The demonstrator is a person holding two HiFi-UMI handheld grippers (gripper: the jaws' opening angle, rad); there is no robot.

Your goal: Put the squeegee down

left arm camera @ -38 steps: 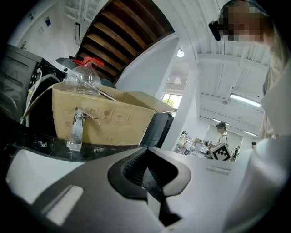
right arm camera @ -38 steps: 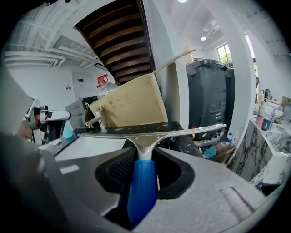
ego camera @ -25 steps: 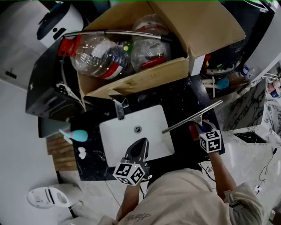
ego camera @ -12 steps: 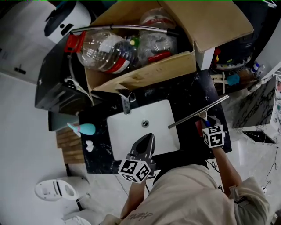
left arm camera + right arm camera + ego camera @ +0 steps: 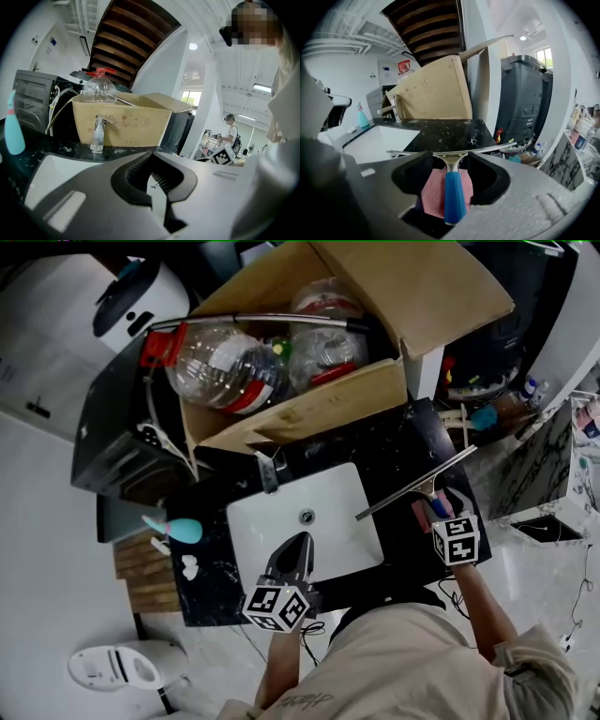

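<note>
Blue squeegee inside just-opened right gripper

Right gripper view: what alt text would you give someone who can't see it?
A blue-handled squeegee lies on a pink cloth between the right gripper's jaws, which have just been opening and stand clear of it. Beyond are a black countertop, white sink and cardboard box.

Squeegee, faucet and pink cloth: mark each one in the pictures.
Squeegee [image 5: 454, 197], right gripper view, on its blue handle.
Faucet [image 5: 97, 133], left gripper view, on its upright chrome body.
Pink cloth [image 5: 432, 192], right gripper view, on the part left of the handle.
</note>
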